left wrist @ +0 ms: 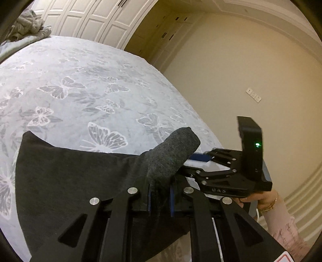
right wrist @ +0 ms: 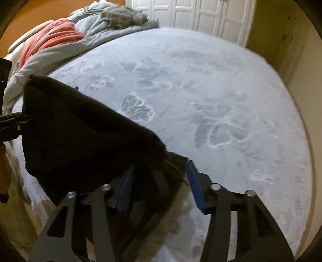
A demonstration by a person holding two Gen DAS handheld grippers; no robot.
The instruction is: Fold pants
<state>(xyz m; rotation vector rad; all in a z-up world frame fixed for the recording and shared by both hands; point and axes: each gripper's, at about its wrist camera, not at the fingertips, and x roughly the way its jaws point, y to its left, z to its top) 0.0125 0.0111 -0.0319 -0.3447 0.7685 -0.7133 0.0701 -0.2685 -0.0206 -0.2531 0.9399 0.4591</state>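
Note:
Dark grey pants [left wrist: 66, 181] hang above a bed with a pale butterfly-print cover [left wrist: 90, 80]. My left gripper [left wrist: 160, 198] is shut on a bunched edge of the pants, with a fold of cloth sticking up past the fingers. In the left wrist view my right gripper [left wrist: 198, 159] comes in from the right at that same bunched edge. In the right wrist view the pants [right wrist: 84, 137] drape between the blue pads of my right gripper [right wrist: 161, 185]; the jaws stand apart with cloth lying between them. The view is blurred.
A heap of grey quilt [right wrist: 66, 48], a coral blanket [right wrist: 52, 38] and a crumpled grey garment [right wrist: 122, 18] lie at the far end of the bed. White panelled wardrobe doors [right wrist: 201, 18] stand behind. A beige wall [left wrist: 251, 70] is on the right.

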